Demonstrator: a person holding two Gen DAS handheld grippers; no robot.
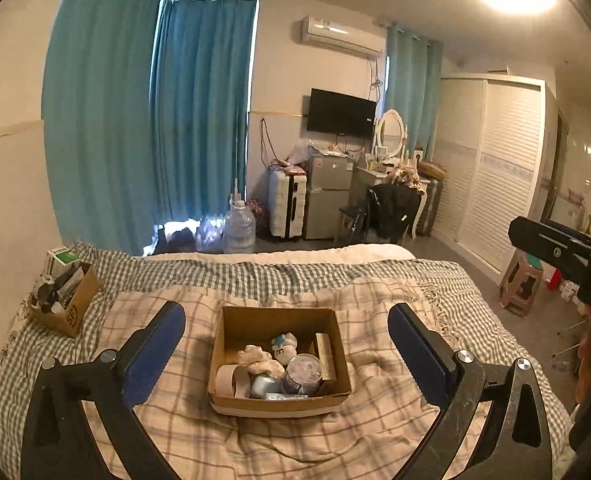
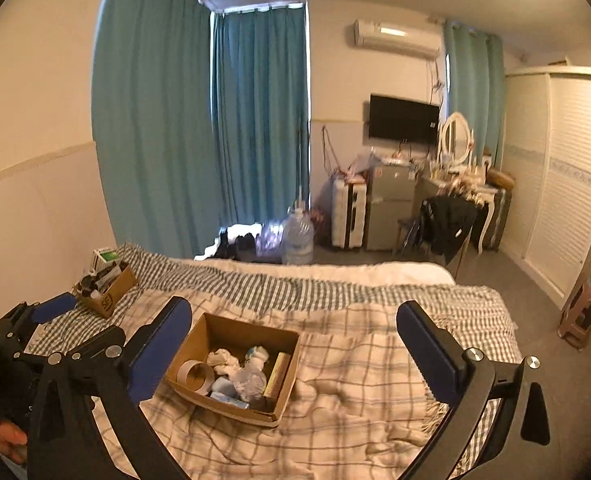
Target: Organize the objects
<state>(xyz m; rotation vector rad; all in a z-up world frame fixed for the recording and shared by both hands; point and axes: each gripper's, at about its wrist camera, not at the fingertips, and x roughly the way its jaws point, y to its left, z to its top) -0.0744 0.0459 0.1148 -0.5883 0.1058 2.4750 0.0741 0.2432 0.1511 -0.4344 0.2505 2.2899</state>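
Observation:
An open cardboard box [image 1: 231, 334] sits on the bed's plaid blanket, also in the right wrist view [image 2: 203, 334]. It holds a tape roll [image 1: 227, 380], a white cloth [image 1: 257, 360], a small plush toy [image 1: 284, 346], a clear round tub [image 1: 303, 372] and a gold tube [image 1: 324, 354]. My left gripper [image 1: 287, 320] is open and empty, held above the box's near side. My right gripper [image 2: 295, 316] is open and empty, with the box under its left finger. The left gripper also shows at the left edge of the right wrist view [image 2: 51, 308].
A second cardboard box [image 1: 73, 304] full of small items stands at the bed's far left corner by the wall. Beyond the bed are teal curtains, a water jug [image 1: 238, 228], a suitcase, a small fridge, a dresser and a stool [image 1: 521, 286].

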